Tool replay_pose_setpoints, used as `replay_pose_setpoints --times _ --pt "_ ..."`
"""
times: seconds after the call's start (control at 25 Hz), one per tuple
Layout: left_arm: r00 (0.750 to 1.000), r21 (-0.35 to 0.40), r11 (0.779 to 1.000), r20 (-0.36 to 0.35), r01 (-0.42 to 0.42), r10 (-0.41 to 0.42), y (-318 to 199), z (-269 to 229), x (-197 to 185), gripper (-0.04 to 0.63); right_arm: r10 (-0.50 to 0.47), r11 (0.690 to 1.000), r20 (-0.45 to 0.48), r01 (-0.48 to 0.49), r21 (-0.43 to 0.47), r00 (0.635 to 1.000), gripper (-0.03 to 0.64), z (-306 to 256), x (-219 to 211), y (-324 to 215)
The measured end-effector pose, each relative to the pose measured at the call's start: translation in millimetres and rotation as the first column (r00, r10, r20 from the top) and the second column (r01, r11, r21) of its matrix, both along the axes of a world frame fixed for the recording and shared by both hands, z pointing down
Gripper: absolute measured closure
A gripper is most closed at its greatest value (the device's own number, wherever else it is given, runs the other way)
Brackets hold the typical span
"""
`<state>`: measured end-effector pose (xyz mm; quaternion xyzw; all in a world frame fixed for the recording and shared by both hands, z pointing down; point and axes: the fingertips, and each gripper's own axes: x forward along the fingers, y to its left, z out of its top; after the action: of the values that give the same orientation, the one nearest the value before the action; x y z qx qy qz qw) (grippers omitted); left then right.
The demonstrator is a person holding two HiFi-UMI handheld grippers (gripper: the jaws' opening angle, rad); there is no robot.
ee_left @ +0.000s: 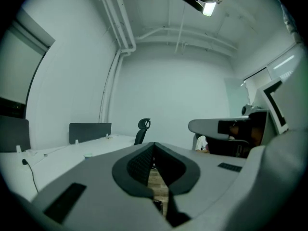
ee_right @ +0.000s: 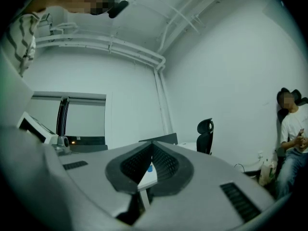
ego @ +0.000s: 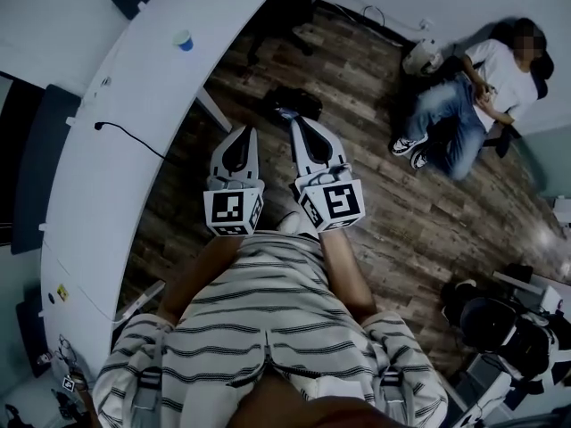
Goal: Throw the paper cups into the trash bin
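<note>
Head view shows both grippers held level, just off the desk's (ego: pixel 116 150) edge. The left gripper (ego: pixel 243 132) is closed, tips meeting, with nothing between them. The right gripper (ego: pixel 298 123) is likewise closed and empty. One cup (ego: pixel 183 39) stands on the desk, well ahead of the grippers, towards its far end. No bin is in view. The step in hand looks like the approach. Move along the desk and spread one gripper's jaws before reaching the cup. Come in level at the cup's mid-height and squeeze lightly, since thin paper would likely crush or tip.
</note>
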<state>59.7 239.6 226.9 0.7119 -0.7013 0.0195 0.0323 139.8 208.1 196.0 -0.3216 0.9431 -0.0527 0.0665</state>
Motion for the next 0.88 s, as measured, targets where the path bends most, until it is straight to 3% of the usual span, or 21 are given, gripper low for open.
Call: replay_pose_setpoints --times 0.44,0.88 --pt "0.999 0.006 1.000 -0.045 -0.001 0.001 -40.5 7.0 -52.3 0.571 -0.014 0.999 -0.012 0.013 -0.033 1.000 0.606 11.3 -57.3 -46.1" --pt "0.996 0.002 0.999 -0.082 -0.040 0.040 -132.2 4.9 -168.5 0.571 -0.001 0.999 -0.036 0.000 -0.034 0.999 0.606 13.4 -174.3 -132.7"
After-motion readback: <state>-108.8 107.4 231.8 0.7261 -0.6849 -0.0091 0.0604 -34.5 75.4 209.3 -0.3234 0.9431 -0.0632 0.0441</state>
